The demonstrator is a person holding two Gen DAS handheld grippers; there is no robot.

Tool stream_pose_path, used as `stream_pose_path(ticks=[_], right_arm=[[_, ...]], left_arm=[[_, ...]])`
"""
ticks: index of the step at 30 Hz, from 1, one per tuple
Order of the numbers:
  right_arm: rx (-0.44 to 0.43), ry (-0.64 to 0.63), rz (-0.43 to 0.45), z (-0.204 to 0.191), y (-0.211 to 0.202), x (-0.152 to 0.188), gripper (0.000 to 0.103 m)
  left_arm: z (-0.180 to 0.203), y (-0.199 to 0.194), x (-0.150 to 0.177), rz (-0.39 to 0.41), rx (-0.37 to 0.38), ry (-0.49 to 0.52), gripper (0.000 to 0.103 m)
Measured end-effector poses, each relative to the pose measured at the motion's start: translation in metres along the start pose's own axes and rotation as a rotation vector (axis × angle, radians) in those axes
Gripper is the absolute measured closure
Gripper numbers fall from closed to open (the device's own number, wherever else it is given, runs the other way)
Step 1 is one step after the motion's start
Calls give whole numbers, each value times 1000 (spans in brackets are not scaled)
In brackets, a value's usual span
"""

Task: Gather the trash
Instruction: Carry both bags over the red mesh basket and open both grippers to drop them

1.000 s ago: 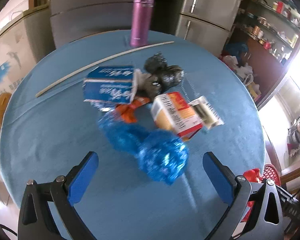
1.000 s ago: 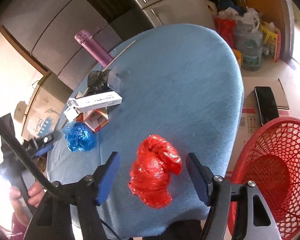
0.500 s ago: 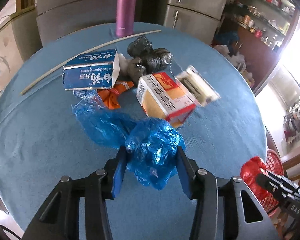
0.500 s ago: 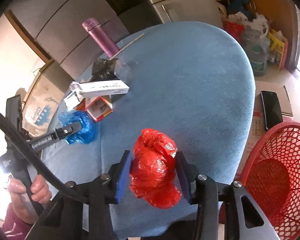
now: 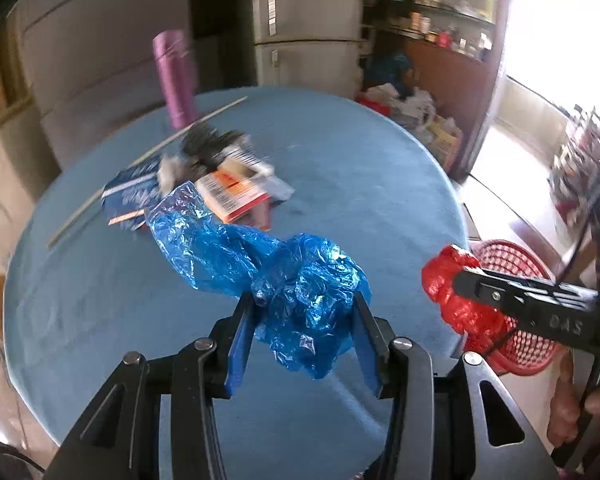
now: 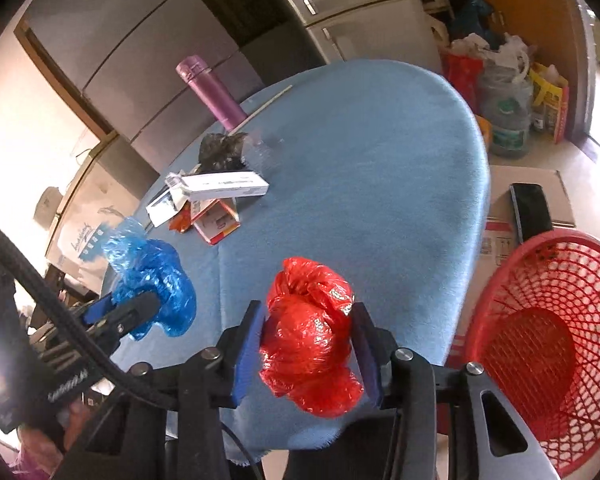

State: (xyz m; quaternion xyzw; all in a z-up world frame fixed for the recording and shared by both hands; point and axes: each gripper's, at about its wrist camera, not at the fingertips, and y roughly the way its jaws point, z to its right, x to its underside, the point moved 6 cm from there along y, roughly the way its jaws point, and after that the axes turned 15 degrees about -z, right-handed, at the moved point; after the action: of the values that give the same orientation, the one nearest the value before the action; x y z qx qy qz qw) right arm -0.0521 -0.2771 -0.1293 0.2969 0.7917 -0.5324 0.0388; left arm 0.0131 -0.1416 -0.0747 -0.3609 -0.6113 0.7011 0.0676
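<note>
My left gripper [image 5: 305, 320] is shut on a crumpled blue plastic bag [image 5: 296, 280], held above the blue round table [image 5: 100, 300]; the bag's tail trails back toward the trash pile. My right gripper [image 6: 307, 338] is shut on a crumpled red plastic bag [image 6: 308, 332] near the table's front edge. The red bag [image 5: 456, 280] and the right gripper also show at the right of the left wrist view, in front of a red mesh basket [image 5: 512, 256]. That basket [image 6: 548, 340] stands on the floor just right of the table. The blue bag [image 6: 152, 284] hangs at left in the right wrist view.
A pile of trash lies mid-table: a red-and-white box [image 5: 232, 196], a blue carton [image 5: 132, 196], a white box [image 6: 224, 186], black crumpled bags [image 6: 220, 152]. A purple flask [image 6: 212, 92] and a thin stick [image 5: 148, 156] stand behind. A phone [image 6: 530, 206] lies on a cardboard box by the basket.
Both grippers closed from open onto their bags. The left gripper lifted the blue bag and swung it right toward the basket; the right gripper lifted the red bag slightly.
</note>
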Motion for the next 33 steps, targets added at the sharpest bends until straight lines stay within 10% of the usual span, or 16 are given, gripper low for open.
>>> stream_pose_path(ticks=[22, 33], right_arm=[[88, 227, 63, 108, -64, 43, 56], [142, 444, 67, 192, -83, 81, 54]], left_arm=[[121, 5, -4, -15, 104, 307, 55], [204, 26, 3, -113, 305, 540, 54]])
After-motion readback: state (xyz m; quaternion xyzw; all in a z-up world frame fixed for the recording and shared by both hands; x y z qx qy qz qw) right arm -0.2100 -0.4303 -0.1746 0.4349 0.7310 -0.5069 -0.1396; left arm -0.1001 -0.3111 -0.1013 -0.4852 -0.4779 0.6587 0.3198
